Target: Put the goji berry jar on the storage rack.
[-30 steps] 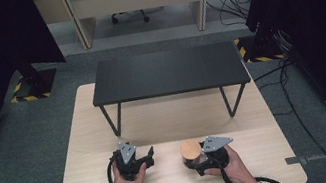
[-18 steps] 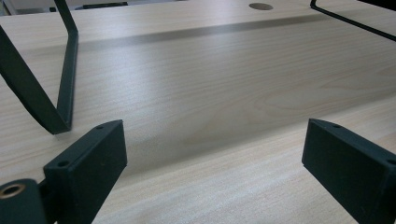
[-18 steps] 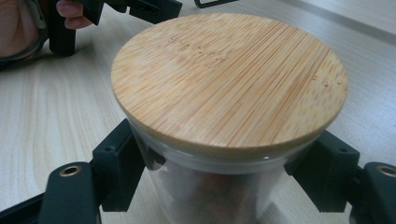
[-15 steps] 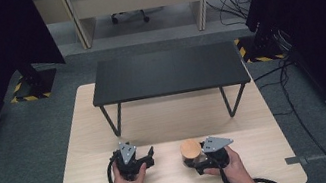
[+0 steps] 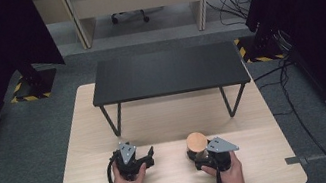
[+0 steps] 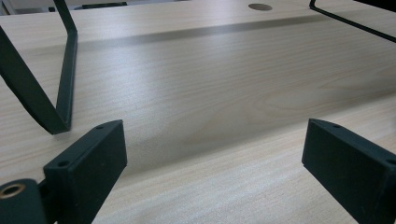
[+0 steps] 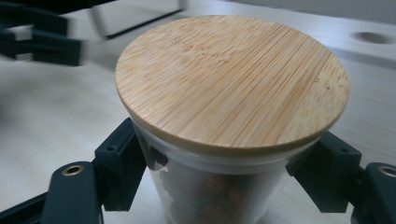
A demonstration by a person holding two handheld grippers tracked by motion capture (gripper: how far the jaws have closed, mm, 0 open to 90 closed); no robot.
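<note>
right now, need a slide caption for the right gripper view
Right claw shut on a clear jar with a round bamboo lid above the wooden table.

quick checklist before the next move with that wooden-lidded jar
1. Right tool shut on the clear glass jar with round bamboo lid: ok, jaws press both sides under the lid.
2. Lid seated flat: ok.
3. Jar upright: ok.
4. Left tool open and holding nothing: ok.
5. Low black metal shelf top free for the jar: ok.
6. Jar bottom off the light wooden table: cannot tell.
</note>
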